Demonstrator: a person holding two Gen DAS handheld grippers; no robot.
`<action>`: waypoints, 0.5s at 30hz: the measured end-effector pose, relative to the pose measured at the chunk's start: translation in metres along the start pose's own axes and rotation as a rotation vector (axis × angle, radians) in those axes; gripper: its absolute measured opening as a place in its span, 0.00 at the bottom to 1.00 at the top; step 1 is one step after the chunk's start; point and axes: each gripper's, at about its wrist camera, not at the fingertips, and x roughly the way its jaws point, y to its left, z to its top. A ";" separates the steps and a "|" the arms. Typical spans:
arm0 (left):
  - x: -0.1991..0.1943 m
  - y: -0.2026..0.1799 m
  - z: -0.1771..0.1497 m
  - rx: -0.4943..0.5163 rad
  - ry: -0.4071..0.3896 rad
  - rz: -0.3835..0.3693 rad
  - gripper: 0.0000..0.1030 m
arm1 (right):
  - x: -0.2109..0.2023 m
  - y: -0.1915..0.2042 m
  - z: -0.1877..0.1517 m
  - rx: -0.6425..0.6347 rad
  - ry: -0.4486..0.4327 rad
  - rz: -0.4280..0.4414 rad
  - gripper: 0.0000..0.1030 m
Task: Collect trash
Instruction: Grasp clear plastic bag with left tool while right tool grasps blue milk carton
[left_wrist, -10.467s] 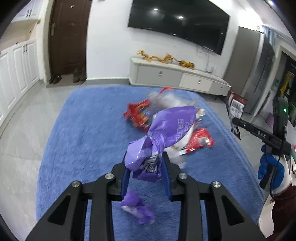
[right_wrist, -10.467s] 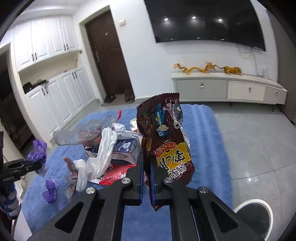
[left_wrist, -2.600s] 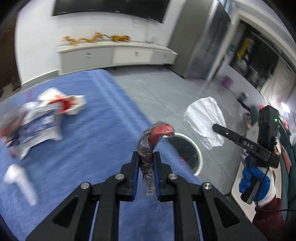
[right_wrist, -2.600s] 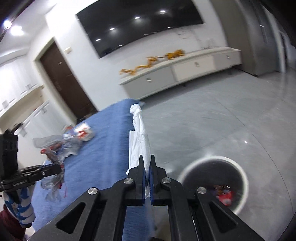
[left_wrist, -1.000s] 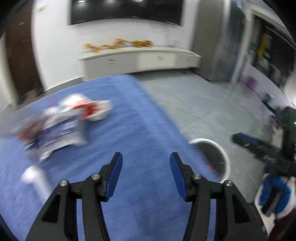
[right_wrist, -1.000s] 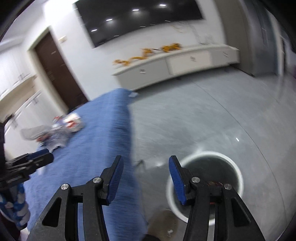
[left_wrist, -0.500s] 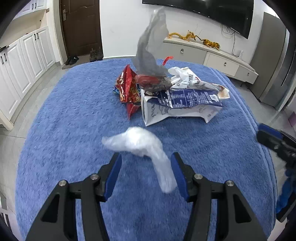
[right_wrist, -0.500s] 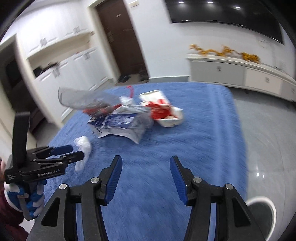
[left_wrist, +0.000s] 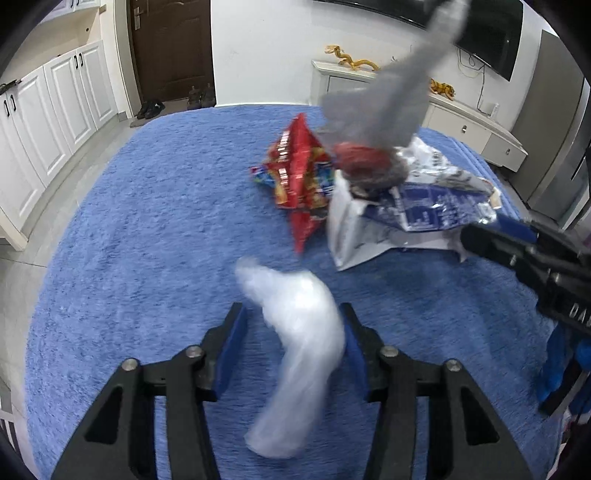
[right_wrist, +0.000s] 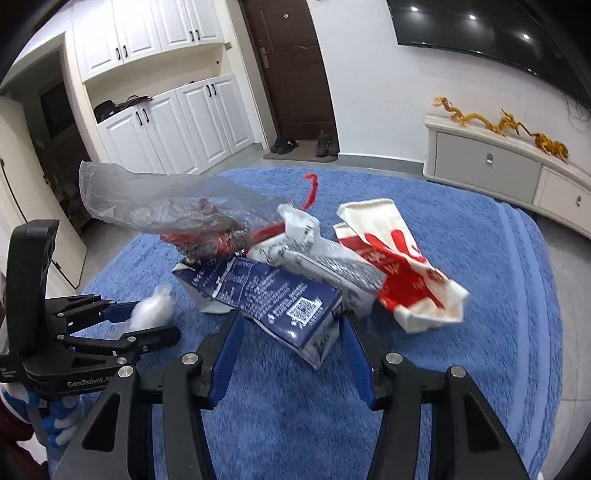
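A crumpled clear plastic wrap (left_wrist: 299, 343) lies on the blue rug (left_wrist: 147, 221) between the fingers of my open left gripper (left_wrist: 293, 325); it also shows in the right wrist view (right_wrist: 153, 308). My right gripper (right_wrist: 291, 332) is open, its fingers either side of the near end of a dark blue and white carton (right_wrist: 273, 295). Behind it lie a red and white bag (right_wrist: 399, 266), a white printed wrapper (right_wrist: 314, 251) and a grey plastic bag (right_wrist: 159, 203). A red snack packet (left_wrist: 299, 173) shows in the left wrist view.
White cabinets (right_wrist: 173, 122) and a dark door (right_wrist: 288, 70) stand beyond the rug. A low TV sideboard (right_wrist: 498, 166) runs along the far wall. Grey tile floor (left_wrist: 22, 266) surrounds the rug.
Both open grippers have moved in on the trash pile. The left fingers now flank the clear wrap; the right fingers now flank the blue carton's end.
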 end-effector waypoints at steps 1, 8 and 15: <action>-0.001 0.004 -0.001 0.000 -0.002 -0.004 0.36 | 0.001 0.000 0.001 -0.005 0.000 0.000 0.50; -0.012 0.031 -0.011 -0.029 -0.003 -0.015 0.32 | -0.003 0.021 -0.004 -0.049 0.020 0.115 0.50; -0.016 0.045 -0.017 -0.042 -0.007 -0.058 0.27 | 0.003 0.035 -0.006 -0.111 0.043 0.061 0.50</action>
